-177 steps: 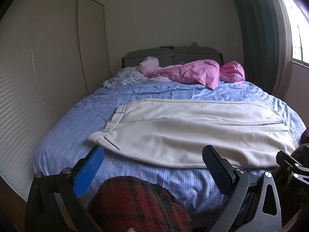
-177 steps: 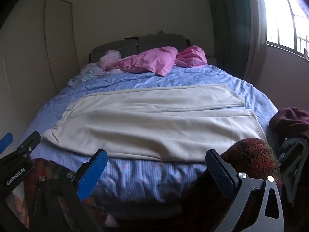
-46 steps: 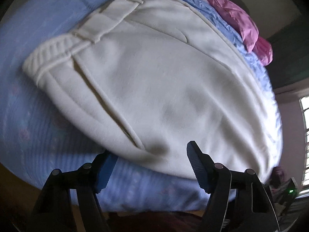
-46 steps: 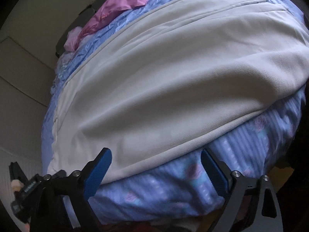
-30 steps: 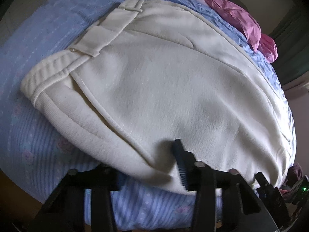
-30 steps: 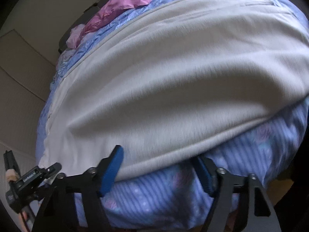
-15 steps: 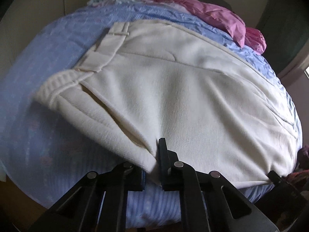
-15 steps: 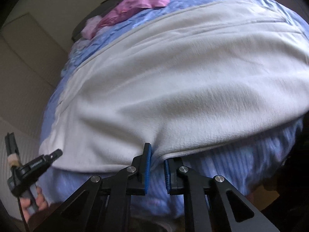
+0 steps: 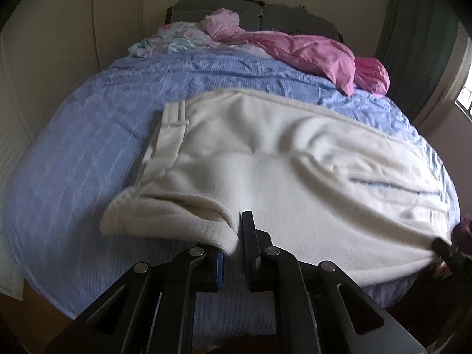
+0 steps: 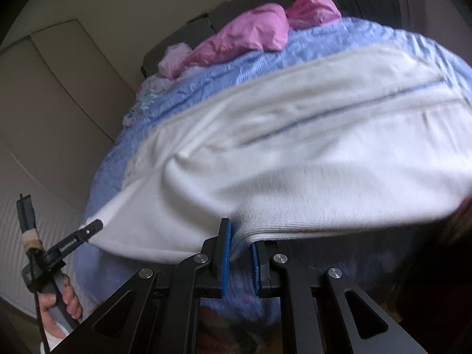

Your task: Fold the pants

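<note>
Cream pants lie sideways across the blue bed, waistband at the left, legs running right. My left gripper is shut on the near edge of the pants close to the waistband and holds it lifted off the bedspread. My right gripper is shut on the near edge of the pants further along the leg, also lifted. The left gripper also shows in the right wrist view, pinching the cloth at the left. The right gripper shows in the left wrist view at the far right edge.
Pink bedding and a pale floral cloth are piled at the dark headboard. A wardrobe wall stands to the left, a dark curtain and a window to the right. A hand holds the left tool.
Both grippers came down from open above the bed to the near edge of the pants, closed on it, and have lifted the edge up and away from the bedspread.
</note>
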`<action>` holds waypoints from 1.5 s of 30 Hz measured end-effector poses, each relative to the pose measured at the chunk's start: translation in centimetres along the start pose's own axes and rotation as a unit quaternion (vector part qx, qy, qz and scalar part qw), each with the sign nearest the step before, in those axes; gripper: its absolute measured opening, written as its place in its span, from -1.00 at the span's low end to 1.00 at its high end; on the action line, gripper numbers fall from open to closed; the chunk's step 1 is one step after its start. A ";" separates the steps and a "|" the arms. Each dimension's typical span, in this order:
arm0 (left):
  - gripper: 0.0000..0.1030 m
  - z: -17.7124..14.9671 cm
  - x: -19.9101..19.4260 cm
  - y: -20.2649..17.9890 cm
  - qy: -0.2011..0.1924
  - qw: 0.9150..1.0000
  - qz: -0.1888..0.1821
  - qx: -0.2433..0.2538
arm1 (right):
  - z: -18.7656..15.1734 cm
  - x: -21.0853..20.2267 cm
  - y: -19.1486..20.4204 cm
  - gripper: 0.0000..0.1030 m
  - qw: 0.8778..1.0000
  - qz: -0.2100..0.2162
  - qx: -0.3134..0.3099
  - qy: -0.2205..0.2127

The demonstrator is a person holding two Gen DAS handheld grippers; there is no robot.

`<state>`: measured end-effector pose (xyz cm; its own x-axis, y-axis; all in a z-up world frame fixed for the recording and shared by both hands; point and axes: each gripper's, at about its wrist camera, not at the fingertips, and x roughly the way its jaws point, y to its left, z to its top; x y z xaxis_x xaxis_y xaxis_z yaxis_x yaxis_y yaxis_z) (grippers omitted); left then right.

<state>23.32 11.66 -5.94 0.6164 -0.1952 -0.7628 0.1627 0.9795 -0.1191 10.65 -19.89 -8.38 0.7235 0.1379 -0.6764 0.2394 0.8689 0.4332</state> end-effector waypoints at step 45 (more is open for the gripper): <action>0.54 21.3 15.3 -10.2 0.008 0.973 0.162 0.163 | 26.4 25.0 4.1 0.38 0.987 -0.041 -0.127 0.092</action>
<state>47.49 -2.42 -2.91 0.6642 0.1242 -0.7371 0.2000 0.9206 0.3354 46.80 -25.48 -7.80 0.5726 0.1265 -0.8100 0.1047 0.9686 0.2253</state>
